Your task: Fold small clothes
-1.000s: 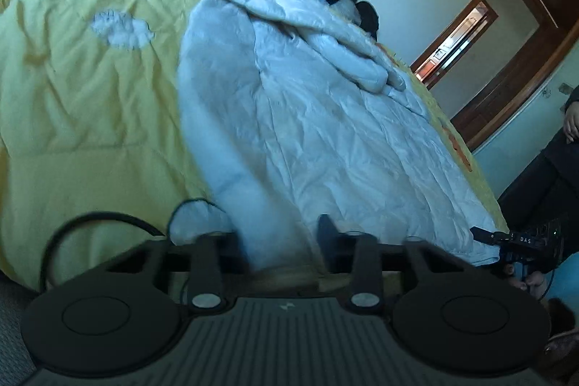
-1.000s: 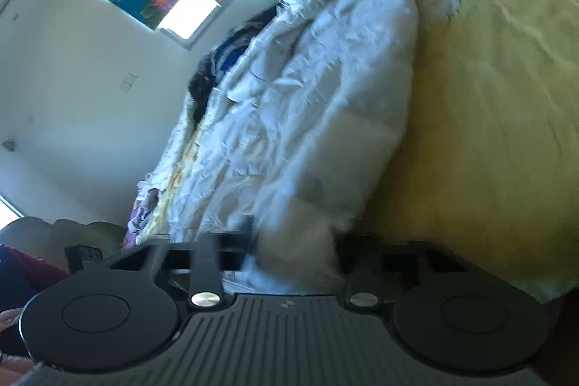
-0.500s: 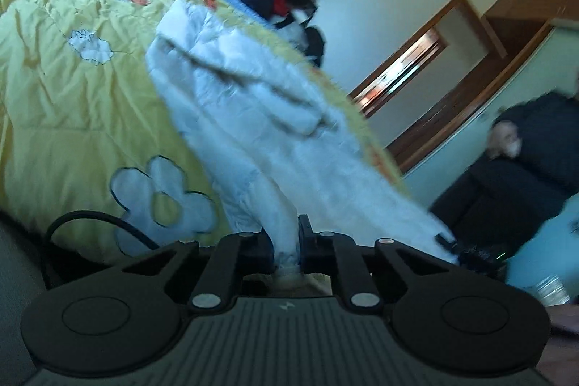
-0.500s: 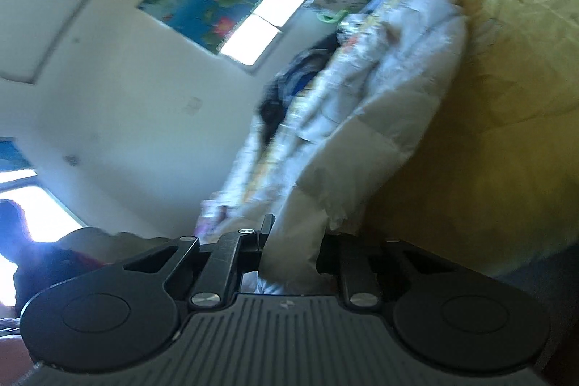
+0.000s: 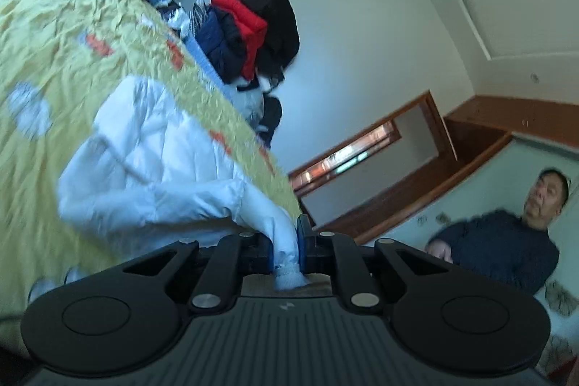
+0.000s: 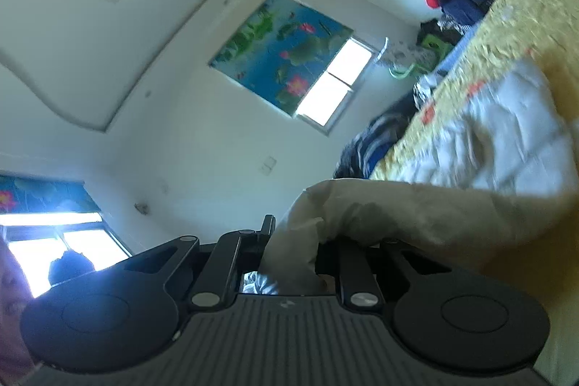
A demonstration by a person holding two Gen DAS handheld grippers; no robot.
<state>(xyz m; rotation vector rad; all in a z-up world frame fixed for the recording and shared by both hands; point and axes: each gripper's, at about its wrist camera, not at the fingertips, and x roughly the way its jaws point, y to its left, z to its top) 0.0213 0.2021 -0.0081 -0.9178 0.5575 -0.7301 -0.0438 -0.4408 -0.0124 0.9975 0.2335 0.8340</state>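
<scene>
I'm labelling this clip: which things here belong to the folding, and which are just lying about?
In the job:
white jacket
left gripper, clamping it
right gripper, clamping it

Lying about:
yellow bedspread
clothes pile
seated man

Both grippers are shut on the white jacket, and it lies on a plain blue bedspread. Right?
Not quite. Both the left gripper and right gripper are shut on the white jacket, but the bedspread is yellow with orange and pale patches, not plain blue; the left wrist view shows it.
</scene>
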